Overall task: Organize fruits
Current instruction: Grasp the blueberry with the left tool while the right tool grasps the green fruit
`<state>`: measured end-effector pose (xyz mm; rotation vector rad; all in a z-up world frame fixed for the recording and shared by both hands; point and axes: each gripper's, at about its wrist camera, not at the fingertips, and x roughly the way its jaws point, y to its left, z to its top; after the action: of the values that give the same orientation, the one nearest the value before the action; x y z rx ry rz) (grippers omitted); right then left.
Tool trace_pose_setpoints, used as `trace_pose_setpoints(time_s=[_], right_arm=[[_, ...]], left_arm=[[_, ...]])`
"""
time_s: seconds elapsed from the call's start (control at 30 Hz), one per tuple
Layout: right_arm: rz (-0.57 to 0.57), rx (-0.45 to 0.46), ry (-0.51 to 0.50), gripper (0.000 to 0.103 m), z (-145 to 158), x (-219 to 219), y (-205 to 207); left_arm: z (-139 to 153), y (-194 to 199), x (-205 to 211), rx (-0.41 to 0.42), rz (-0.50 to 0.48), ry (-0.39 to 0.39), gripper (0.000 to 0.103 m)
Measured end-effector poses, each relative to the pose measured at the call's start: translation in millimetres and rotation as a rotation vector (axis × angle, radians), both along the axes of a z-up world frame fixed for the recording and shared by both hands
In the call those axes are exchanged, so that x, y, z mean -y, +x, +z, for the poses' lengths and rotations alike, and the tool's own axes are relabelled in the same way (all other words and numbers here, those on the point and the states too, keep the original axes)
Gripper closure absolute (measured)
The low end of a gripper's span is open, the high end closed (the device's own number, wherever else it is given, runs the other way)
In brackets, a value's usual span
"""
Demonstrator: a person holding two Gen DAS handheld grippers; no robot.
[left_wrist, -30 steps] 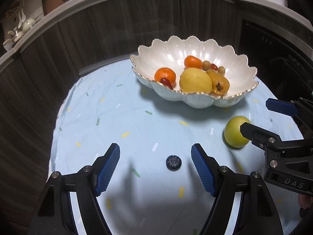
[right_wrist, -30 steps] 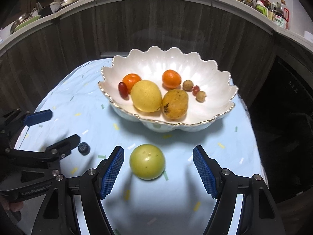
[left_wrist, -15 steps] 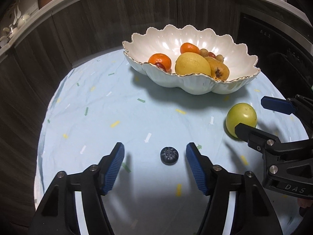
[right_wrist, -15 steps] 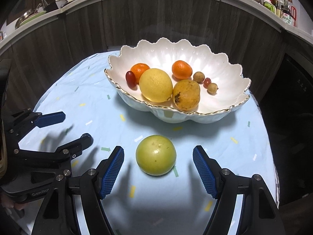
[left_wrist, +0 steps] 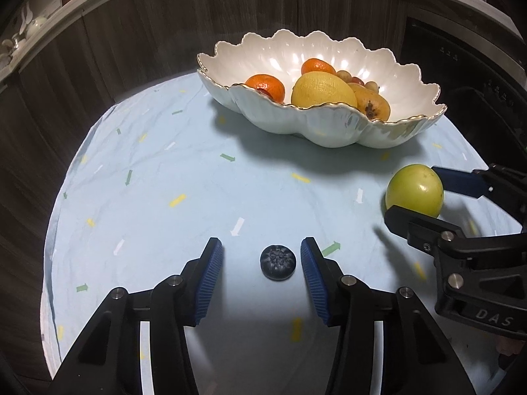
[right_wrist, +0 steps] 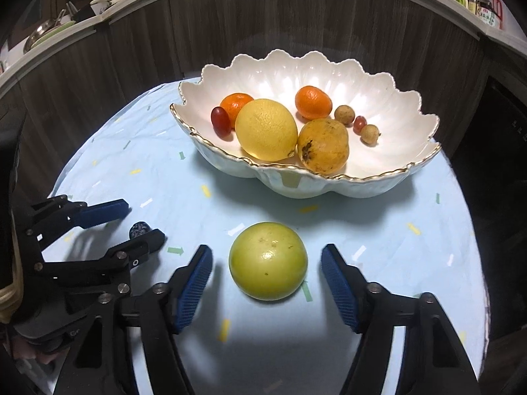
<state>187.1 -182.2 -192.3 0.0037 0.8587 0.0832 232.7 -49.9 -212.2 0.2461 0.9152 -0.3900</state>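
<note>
Left gripper (left_wrist: 260, 260) gapes around the small dark blueberry (left_wrist: 278, 262) on the near cloth: soft, pinch gently. Right gripper (right_wrist: 266, 278) straddles, jaws wide, the round green fruit (right_wrist: 268, 260): smooth, take its widest sides.

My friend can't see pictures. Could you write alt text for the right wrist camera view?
An open hand-held gripper straddles a green fruit lying on a pale blue cloth. Behind it, a white scalloped bowl holds a lemon, two oranges and smaller fruits. At left, a second hand-held gripper brackets a blueberry.
</note>
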Motion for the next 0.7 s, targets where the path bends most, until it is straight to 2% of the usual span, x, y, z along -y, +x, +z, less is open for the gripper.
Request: trace_pose_setpoints(time_s=[0.03, 0.2, 0.7], right_arm=[[0.002, -0.003, 0.007, 0.044, -1, 1, 1], [-0.006, -0.013, 0.032, 0.053, -4, 6, 4], [-0.014, 0.013, 0.043, 0.053, 10, 8, -2]], left_arm=[[0, 0, 0, 0.001, 0.000, -0.002, 0.057], [0, 1, 3, -0.001, -0.005, -0.006, 0.081], [18, -4, 2, 0.027, 0.000, -0.004, 0.082]])
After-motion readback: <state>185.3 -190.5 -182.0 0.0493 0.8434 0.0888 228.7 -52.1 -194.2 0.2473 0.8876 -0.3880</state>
